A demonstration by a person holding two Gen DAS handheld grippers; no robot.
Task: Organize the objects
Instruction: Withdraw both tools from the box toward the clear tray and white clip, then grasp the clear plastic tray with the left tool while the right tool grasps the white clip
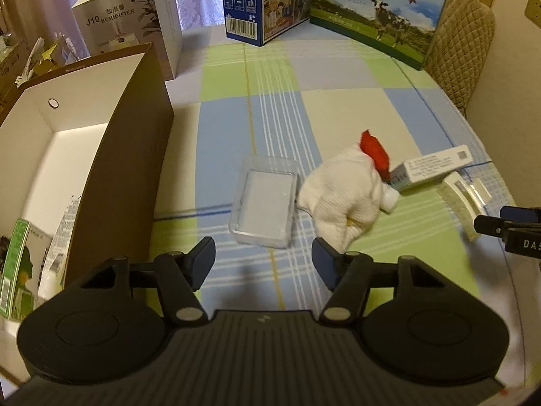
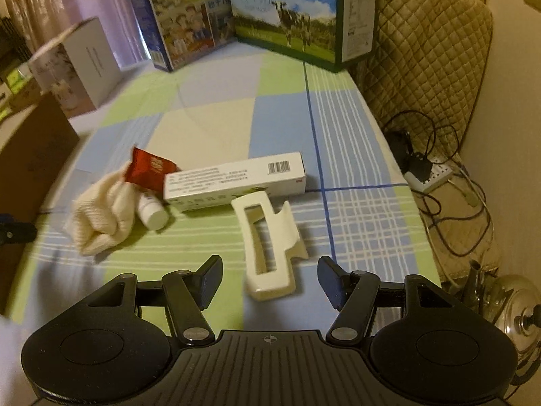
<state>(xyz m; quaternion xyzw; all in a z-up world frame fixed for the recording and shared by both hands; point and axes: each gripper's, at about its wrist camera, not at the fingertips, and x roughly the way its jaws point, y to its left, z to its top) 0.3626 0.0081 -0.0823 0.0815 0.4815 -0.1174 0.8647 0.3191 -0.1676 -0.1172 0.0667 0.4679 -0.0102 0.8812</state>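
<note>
Jaws of both grippers gape, gripping nothing.

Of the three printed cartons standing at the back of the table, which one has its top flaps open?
The white humidifier carton, far left beside the brown box. Its top flap stands up; the blue carton and the cow-printed milk carton run out of frame.

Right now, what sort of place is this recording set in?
Probably a home room, with a plaid cloth over the work surface: milk cartons, a humidifier box, and a power strip on the floor.
</note>
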